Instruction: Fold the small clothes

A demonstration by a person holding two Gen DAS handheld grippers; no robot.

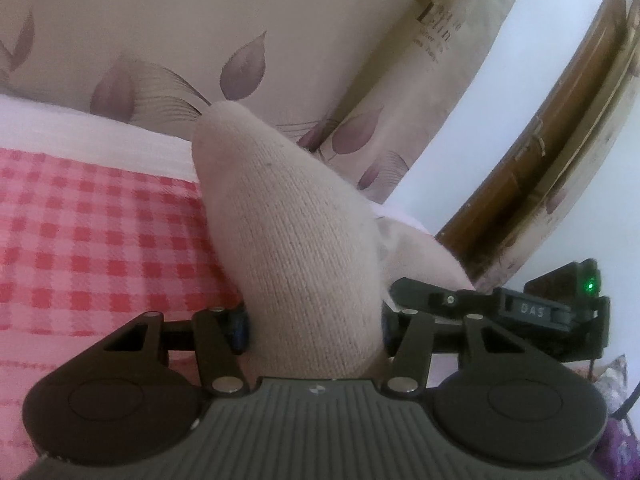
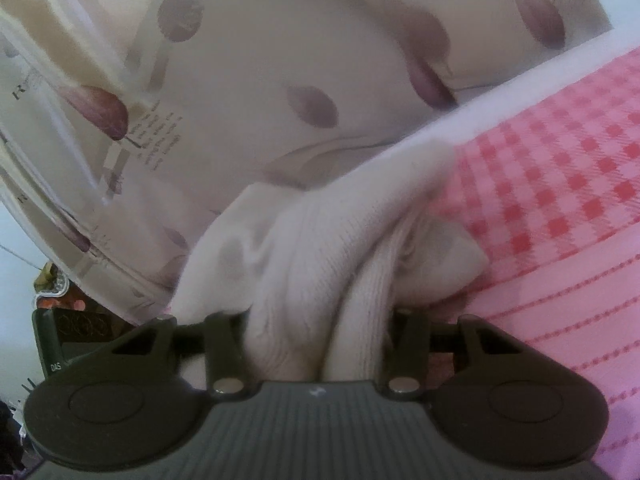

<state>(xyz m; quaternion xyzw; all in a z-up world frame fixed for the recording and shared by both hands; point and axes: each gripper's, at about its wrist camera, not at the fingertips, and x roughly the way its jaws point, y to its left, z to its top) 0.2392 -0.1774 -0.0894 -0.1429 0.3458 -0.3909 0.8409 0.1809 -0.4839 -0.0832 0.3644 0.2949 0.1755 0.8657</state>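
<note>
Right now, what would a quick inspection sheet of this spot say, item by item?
Surface: pink checked cloth with a white band, spread over a soft surface.
Job's things: cream knit sock, bunched in folds in the right wrist view.
Clutter: nothing seen on the checked cloth besides the sock.
Grippers: left hand-held gripper closed on the sock; right hand-held gripper closed on its gathered folds. The right one's black body with a green light shows in the left view.
Cables: nothing seen for certain.
Surroundings: beige leaf-print fabric behind, brown wooden frame, white wall.
</note>
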